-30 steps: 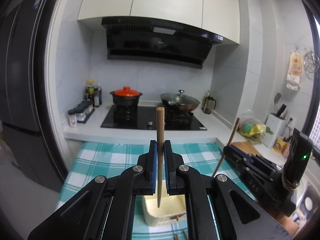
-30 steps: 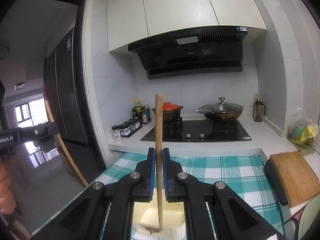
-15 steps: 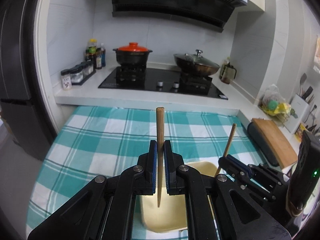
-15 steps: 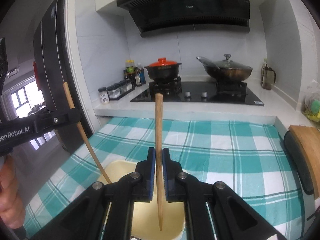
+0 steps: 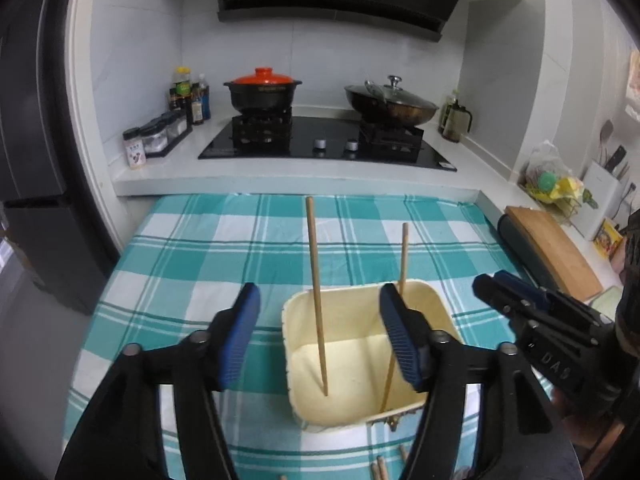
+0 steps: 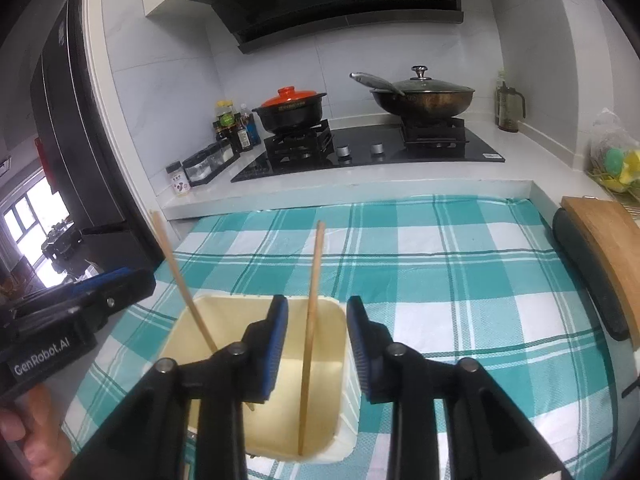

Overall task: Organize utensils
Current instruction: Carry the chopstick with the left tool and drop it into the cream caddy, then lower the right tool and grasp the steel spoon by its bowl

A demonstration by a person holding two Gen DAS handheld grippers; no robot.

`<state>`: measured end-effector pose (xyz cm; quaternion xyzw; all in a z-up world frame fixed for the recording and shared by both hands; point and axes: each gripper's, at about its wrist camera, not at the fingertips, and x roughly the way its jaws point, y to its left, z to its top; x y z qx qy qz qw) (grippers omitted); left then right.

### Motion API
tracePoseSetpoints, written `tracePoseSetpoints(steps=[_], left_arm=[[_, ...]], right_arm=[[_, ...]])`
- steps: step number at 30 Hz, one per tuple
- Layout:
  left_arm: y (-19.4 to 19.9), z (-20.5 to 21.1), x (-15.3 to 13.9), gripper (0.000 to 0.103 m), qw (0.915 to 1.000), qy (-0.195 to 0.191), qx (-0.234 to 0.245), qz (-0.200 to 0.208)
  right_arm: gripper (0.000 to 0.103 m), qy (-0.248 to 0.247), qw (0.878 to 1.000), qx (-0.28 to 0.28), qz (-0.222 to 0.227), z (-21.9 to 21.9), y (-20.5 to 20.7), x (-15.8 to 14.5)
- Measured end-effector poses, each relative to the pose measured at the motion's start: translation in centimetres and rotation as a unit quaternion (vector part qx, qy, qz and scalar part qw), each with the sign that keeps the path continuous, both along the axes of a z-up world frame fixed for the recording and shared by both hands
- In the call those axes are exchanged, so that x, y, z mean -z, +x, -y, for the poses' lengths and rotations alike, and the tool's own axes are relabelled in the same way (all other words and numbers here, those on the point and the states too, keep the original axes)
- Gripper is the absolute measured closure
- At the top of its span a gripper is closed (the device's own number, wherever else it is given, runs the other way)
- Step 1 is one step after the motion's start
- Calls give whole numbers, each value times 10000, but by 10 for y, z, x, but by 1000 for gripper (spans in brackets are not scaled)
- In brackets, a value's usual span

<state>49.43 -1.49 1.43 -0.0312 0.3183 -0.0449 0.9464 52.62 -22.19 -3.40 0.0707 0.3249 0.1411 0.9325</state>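
Note:
A cream plastic box (image 5: pixel 352 320) sits on the teal checked cloth. My left gripper (image 5: pixel 319 292) hovers over it, its jaws opening. A wooden chopstick (image 5: pixel 316 260) stands free between the pads with its tip on the box floor. A second chopstick (image 5: pixel 404 252) leans in the box, partly behind my left gripper's right finger. In the right wrist view my right gripper (image 6: pixel 317 301) is also opening, and that chopstick (image 6: pixel 316 256) stands untouched between its pads. The other chopstick (image 6: pixel 172 248) slants at the left of the box (image 6: pixel 232 316). Each gripper appears in the other's view (image 5: pixel 492 284) (image 6: pixel 136 276).
Several loose chopsticks (image 5: pixel 380 468) lie on the cloth at the near edge. A wooden cutting board (image 5: pixel 552 248) lies at the right. Behind the cloth, the counter holds a hob, an orange-lidded pot (image 5: pixel 262 92), a lidded wok (image 5: pixel 392 100) and spice jars (image 5: pixel 152 140).
Both grippers sank toward the cream box and opened. Each let go of its chopstick, and both chopsticks now stand with their tips in the box.

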Motion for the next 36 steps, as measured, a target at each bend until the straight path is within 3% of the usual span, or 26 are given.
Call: tracePoseSetpoints(steps=[2, 6, 9, 15, 20, 21, 24, 30, 36], left_arm=[[-27, -14, -12, 17, 9998, -77, 25, 156], [-89, -49, -23, 8, 9989, -311, 175, 292], [-139, -70, -12, 4, 9986, -327, 350, 212], [-239, -88, 56, 4, 9994, -215, 257, -128], [-299, -83, 121, 4, 9981, -170, -235, -544], [-307, -81, 132, 4, 9970, -166, -298, -693], [-319, -76, 155, 4, 9942, -147, -277, -1030], [-325, -55, 161, 2, 9941, 239, -183, -1039], [-319, -46, 154, 2, 9942, -438, 190, -960]], right_arm=[[70, 71, 9999, 11, 86, 9, -17, -17], [67, -97, 9996, 24, 250, 29, -66, -42], [65, -280, 9994, 21, 196, 50, -112, -41], [65, -734, 9971, 148, -108, 83, -218, 3], [61, -785, 9958, 355, -312, 85, -310, 61], [54, -715, 9960, 391, -368, 83, -326, 72], [52, -618, 9950, 467, -628, 75, -365, 103], [53, -1107, 9907, 383, -688, 60, -395, 126], [53, -1087, 9902, 583, -659, 56, -388, 124]])
